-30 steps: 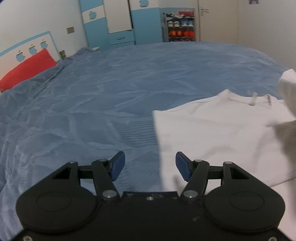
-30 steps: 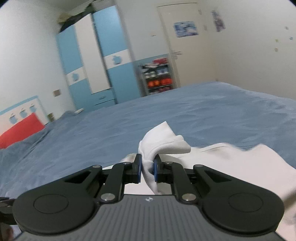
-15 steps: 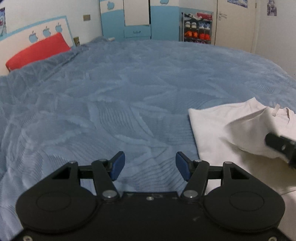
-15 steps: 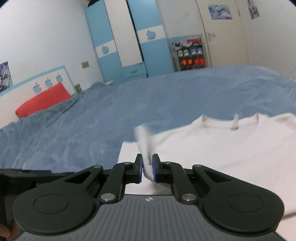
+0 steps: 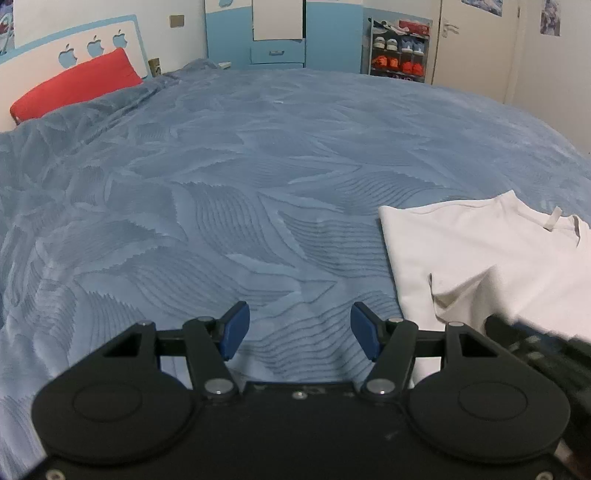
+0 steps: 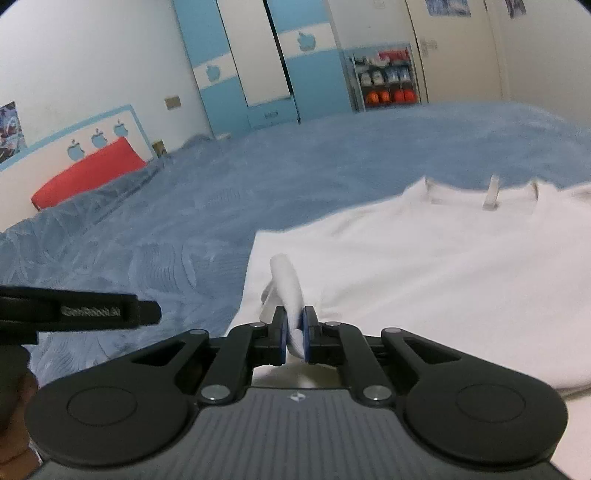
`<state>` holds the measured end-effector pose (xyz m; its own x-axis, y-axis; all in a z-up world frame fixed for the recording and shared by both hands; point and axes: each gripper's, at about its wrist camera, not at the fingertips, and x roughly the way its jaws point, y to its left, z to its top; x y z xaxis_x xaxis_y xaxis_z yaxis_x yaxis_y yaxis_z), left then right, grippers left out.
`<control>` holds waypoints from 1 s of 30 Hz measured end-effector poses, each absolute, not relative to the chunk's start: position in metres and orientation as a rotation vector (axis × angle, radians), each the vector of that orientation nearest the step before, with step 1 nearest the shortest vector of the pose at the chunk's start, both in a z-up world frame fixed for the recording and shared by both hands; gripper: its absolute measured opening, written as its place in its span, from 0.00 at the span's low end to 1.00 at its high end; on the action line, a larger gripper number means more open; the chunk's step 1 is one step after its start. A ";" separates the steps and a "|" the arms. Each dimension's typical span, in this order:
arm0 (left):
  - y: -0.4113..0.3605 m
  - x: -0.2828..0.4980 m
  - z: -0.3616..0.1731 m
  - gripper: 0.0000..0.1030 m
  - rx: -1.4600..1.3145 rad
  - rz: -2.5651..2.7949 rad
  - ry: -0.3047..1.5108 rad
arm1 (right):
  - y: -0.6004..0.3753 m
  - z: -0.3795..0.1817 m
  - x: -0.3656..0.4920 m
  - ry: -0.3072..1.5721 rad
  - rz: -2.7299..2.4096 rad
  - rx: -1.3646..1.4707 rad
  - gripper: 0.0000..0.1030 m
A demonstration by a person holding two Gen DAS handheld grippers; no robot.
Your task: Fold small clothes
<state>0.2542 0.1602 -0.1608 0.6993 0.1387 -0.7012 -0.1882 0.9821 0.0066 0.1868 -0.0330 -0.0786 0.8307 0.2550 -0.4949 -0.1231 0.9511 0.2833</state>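
A white shirt [image 5: 480, 251] [image 6: 424, 266] lies flat on the blue bedspread [image 5: 258, 184], collar toward the far side. My right gripper [image 6: 294, 332] is low over the shirt's left part. It pinches a raised fold of the shirt's cloth [image 6: 286, 280], and its jaws are closing tighter on that fold. In the left wrist view the same gripper shows as a dark shape [image 5: 535, 343] under a lifted flap. My left gripper [image 5: 299, 330] is open over bare bedspread, left of the shirt's edge, with nothing between its fingers. Its body [image 6: 74, 312] shows at the left of the right wrist view.
A red pillow [image 5: 74, 85] leans on the white headboard with apple cut-outs at the far left. A blue and white wardrobe [image 5: 277, 33], a shoe rack [image 5: 400, 48] and a door stand beyond the bed. Bedspread stretches wide to the left.
My right gripper has brought the pinched cloth down and to the left, low over the flat shirt. My left gripper has slid left, off the shirt onto the bedspread, and stayed open.
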 end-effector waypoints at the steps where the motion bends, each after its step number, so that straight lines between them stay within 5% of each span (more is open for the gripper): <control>1: 0.160 0.254 -0.162 0.60 -0.067 0.182 0.780 | -0.030 -0.089 0.195 0.613 0.211 0.242 0.09; 3: 0.158 0.254 -0.165 0.60 -0.056 0.183 0.794 | -0.026 -0.107 0.203 0.661 0.223 0.217 0.10; 7: 0.158 0.252 -0.166 0.60 -0.052 0.184 0.800 | -0.029 -0.090 0.193 0.644 0.278 0.231 0.33; 11: 0.160 0.249 -0.159 0.61 -0.072 0.180 0.780 | -0.049 -0.053 0.164 0.487 0.301 0.320 0.44; 19: 0.148 0.243 -0.164 0.60 -0.043 0.156 0.816 | -0.046 -0.120 0.197 0.597 0.257 0.209 0.34; 24: 0.147 0.200 -0.151 0.60 -0.080 0.107 0.859 | -0.090 -0.054 0.164 0.533 0.315 0.253 0.38; 30: 0.123 0.127 -0.128 0.61 0.003 0.077 0.871 | -0.186 0.027 0.071 0.426 0.265 0.100 0.83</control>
